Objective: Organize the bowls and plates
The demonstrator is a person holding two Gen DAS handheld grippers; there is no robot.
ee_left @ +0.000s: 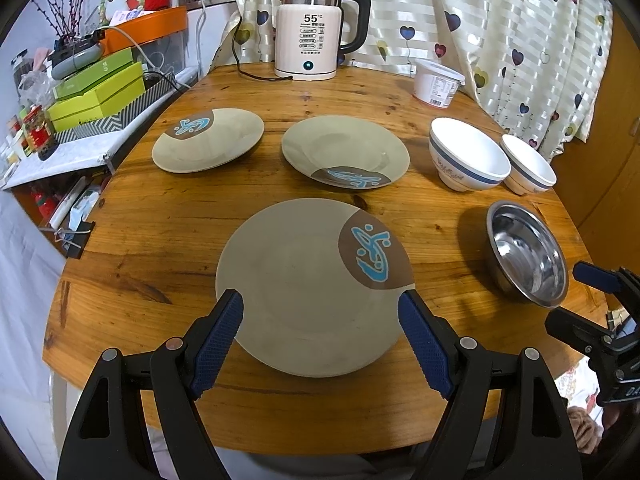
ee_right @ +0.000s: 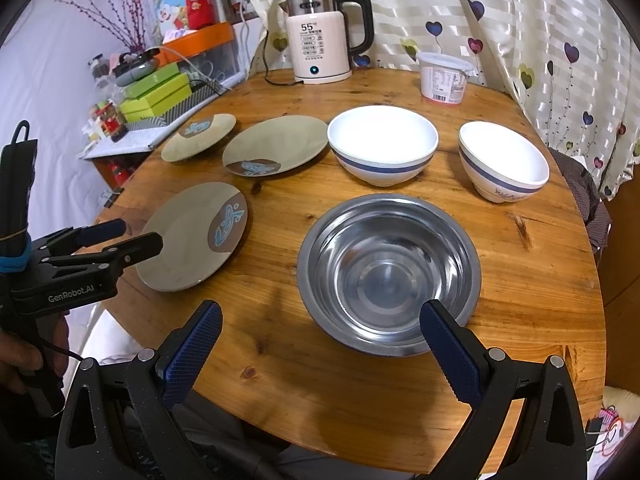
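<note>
1. Left wrist view: we hold the left gripper (ee_left: 320,336) spread wide over the near plate (ee_left: 304,292) at the front edge of the round wooden table (ee_left: 160,240), gripping nothing (blue pads either side of the rim). Two more plates (ee_left: 208,140) (ee_left: 344,152) lie behind, two white bowls (ee_left: 468,154) (ee_left: 528,164) to the right, and the steel bowl (ee_left: 528,254) near the right gripper (ee_left: 592,276).

2. Right wrist view: we keep the right gripper (ee_right: 320,344) wide apart and empty, framing the steel bowl (ee_right: 388,272). The white bowls (ee_right: 382,144) (ee_right: 504,160) stand behind it, and the kettle (ee_right: 324,36) at the back.
</note>
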